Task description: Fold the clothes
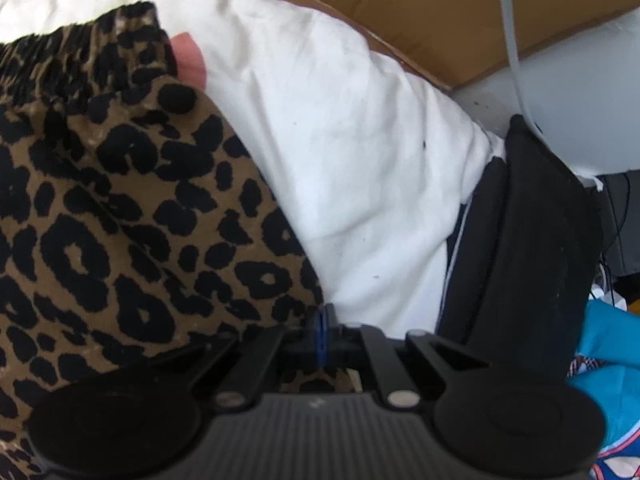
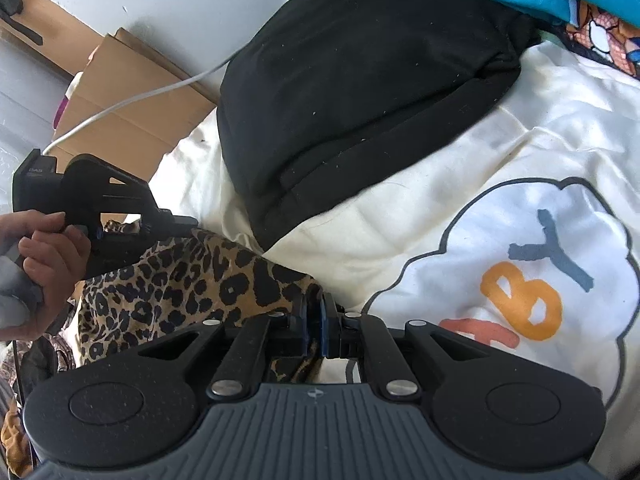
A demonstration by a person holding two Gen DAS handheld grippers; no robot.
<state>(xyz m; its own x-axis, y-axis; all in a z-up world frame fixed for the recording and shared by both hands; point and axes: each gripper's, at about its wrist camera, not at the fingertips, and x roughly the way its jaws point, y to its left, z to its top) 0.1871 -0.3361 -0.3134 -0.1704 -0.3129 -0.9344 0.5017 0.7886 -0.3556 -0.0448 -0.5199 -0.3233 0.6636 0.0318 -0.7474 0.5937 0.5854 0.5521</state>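
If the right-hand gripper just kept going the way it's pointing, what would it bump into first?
Probably the white sheet just ahead of the right gripper, whose tips sit at the edge of the leopard-print garment. Further along lies the black garment; depth is hard to judge.

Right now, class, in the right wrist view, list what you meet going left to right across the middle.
Person's hand → leopard-print garment → black garment → white cloth with cloud print.
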